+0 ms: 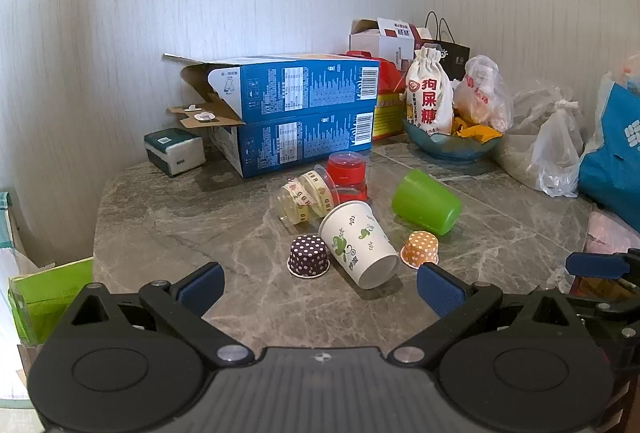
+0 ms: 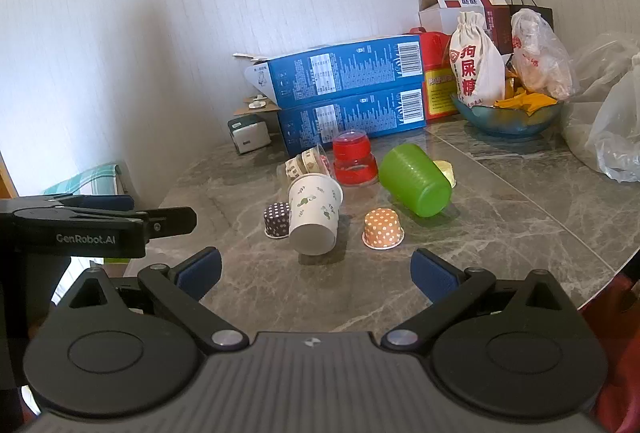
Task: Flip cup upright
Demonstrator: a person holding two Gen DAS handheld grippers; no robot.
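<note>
Several cups sit on the grey marble table (image 1: 168, 233). A white paper cup (image 1: 356, 243) (image 2: 314, 213) with green leaf prints lies on its side, one end facing me. A green plastic cup (image 1: 426, 201) (image 2: 416, 180) lies tipped on its side to its right. A red plastic cup (image 1: 347, 175) (image 2: 354, 159) stands upside down behind them. A clear cup with patterned bands (image 1: 304, 195) (image 2: 308, 161) lies on its side. A purple dotted paper cup (image 1: 308, 256) (image 2: 277, 219) and an orange dotted one (image 1: 420, 249) (image 2: 383, 228) stand upside down. My left gripper (image 1: 318, 287) and right gripper (image 2: 316, 271) are open, empty, short of the cups.
Two stacked blue boxes (image 1: 304, 113) stand against the wall behind the cups. A tissue pack (image 1: 174, 151) lies to their left. A blue bowl (image 1: 452, 149) with a cloth bag and snacks, plastic bags (image 1: 556, 149) and a blue bag (image 1: 612, 153) crowd the right. A small yellow cup (image 2: 446, 171) hides behind the green one.
</note>
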